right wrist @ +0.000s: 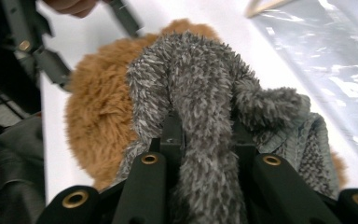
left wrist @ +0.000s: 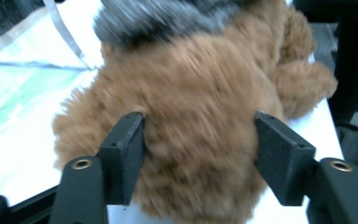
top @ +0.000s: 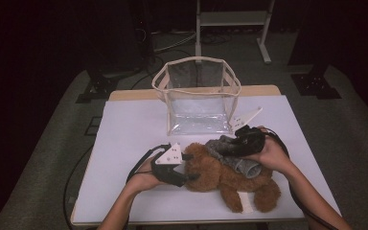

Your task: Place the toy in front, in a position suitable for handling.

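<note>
My right gripper (right wrist: 200, 140) pinches the soft grey sweater (right wrist: 191, 88) on the bear (left wrist: 191, 107); my left gripper (left wrist: 198, 144) straddles its squashy head, open.

A lab or recording studio: dark, with black stand bases (top: 96, 88) on grey carpet (top: 359, 129), cables (top: 172, 43) on the floor, and a white metal frame (top: 232, 19) far beyond the grippers, behind the white-topped table (top: 124, 124).
</note>
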A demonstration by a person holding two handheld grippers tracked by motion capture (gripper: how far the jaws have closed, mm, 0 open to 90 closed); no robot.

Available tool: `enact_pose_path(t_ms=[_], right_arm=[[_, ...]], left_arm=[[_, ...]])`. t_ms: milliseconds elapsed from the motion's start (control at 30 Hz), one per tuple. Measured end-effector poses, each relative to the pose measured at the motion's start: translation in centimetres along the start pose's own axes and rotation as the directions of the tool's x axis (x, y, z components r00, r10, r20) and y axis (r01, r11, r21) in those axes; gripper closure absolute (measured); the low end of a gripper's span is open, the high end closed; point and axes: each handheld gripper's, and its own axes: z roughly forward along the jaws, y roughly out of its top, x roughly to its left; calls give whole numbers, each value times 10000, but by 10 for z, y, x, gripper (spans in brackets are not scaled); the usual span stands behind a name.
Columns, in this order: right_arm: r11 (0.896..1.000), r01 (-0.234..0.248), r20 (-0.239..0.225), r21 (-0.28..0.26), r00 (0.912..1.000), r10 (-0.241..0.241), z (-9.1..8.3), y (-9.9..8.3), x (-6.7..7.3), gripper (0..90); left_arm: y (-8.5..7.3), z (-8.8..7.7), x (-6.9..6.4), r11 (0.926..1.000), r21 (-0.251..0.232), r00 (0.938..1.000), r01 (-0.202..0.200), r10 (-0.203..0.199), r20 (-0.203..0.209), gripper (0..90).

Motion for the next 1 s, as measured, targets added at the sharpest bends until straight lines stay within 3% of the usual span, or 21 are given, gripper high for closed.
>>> enact_pose_path(t_ms=[167,233,433,533,600,700,833,900,1000], right_arm=[[9984,566,-270,-78,9980,-568,2,-3,20,731],[9981,611,-238,-69,9978,-612,0,-4,22,731],[9975,323,105,-627,9994,-317,-21,-4,11,727],[9967,5,414,-808,9991,29,-36,-8,1,727],[9961,-246,338,-842,9990,276,-39,-13,-5,727],[9986,-293,207,-432,9993,302,-30,-22,-3,727],[9987,-17,63,-506,10000,20,-20,-25,9,731],[9987,178,-23,-471,9998,-180,-18,-23,18,730],[9983,460,99,-363,9989,-457,-19,-21,23,729]], left_arm=[[7,5,-1,9998,-177,9996,25,-20,293,302],[8,7,-2,10000,9,9993,12,-13,368,321],[3,7,-2,9998,-62,9986,207,-204,495,351],[3,7,-2,9998,-42,9985,181,-179,511,354],[4,7,-2,9999,30,9988,107,-108,478,354],[9,5,-1,9999,160,9991,22,-29,434,342],[19,3,1,9999,-95,9987,-34,38,508,321],[22,6,2,9999,81,9992,-98,95,394,277],[21,13,2,9996,294,9980,-37,19,630,285]])
